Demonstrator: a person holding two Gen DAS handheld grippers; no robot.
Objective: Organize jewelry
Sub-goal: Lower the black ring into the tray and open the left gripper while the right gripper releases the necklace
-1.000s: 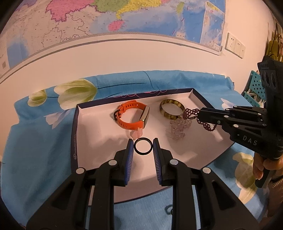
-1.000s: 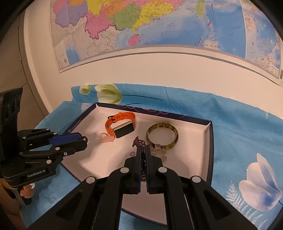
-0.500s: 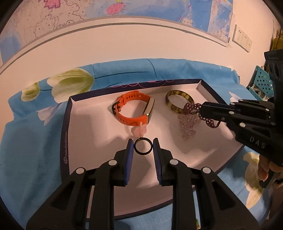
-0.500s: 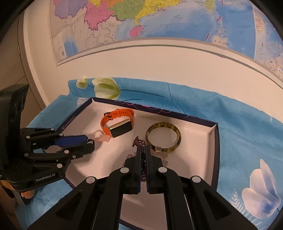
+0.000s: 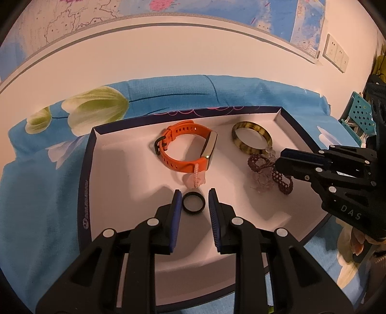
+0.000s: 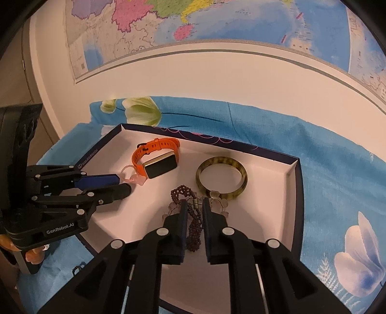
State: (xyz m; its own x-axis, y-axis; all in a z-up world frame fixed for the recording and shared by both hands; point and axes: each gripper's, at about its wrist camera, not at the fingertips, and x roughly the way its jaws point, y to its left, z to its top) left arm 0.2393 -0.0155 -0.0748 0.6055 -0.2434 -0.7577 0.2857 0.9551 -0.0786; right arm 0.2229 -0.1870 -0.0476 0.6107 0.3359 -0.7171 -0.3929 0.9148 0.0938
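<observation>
A white tray (image 5: 84,183) (image 6: 293,183) holds an orange watch (image 5: 185,149) (image 6: 156,157), a mottled bangle (image 5: 252,139) (image 6: 222,178), a pink charm strap (image 5: 196,176) and a clear crystal bracelet (image 5: 263,181). A black ring (image 5: 184,204) lies on the tray floor between the fingers of my left gripper (image 5: 195,192) (image 6: 124,183). Those jaws are opening, with a slight gap beside the ring. My right gripper (image 6: 194,205) (image 5: 281,161) is also opening. A dark red bead bracelet (image 6: 194,227) (image 5: 282,183) lies between its pads, which stand off it.
The tray rests on a blue floral cloth (image 6: 337,174) against a wall with a map (image 6: 217,21). Wall sockets (image 5: 335,53) and a teal perforated rack (image 5: 359,116) sit at the right. A small dark bead string (image 6: 76,269) lies on the cloth outside the tray's near corner.
The left gripper sank toward the tray with the ring and its jaws parted a little. The right jaws, shut on the bead bracelet before, have spread apart around it.
</observation>
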